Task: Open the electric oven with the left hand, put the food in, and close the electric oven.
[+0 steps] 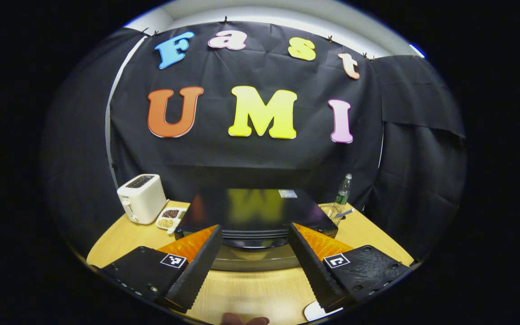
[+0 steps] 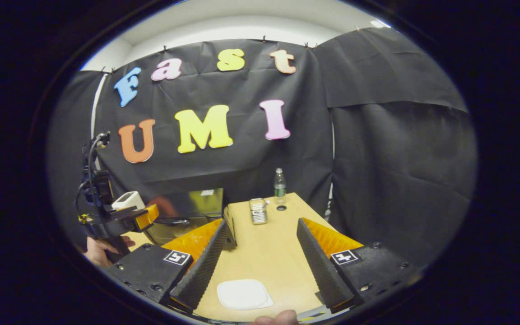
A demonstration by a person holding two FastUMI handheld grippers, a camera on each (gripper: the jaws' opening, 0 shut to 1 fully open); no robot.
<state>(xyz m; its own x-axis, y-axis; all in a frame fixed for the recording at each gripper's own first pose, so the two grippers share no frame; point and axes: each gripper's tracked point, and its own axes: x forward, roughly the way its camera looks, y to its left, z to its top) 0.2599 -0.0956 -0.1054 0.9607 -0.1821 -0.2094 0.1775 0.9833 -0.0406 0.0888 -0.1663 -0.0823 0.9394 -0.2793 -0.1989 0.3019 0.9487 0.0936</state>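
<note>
**Oven door not yet opened; nothing loaded**

Nearest in the left gripper view, the left gripper is held with its fingers spread wide and nothing between them, poised above the wooden tabletop. Just beyond the fingertips, the front of the oven is seen: a dark glossy box whose curved handle lies between the open fingers but does not look to be touched. The door is judged to be closed, so the first step appears to be only approached.

In the right gripper view, the right gripper is likewise held open and empty over the tabletop, with a flat white piece lying between and just below its fingers; whether this is the food cannot be told. Opening, loading and closing are all judged to remain.

Farther back, a white toaster and a small divided dish are seen beside the oven's left, a small wire basket near mid-table, and a bottle at the far edge.
</note>
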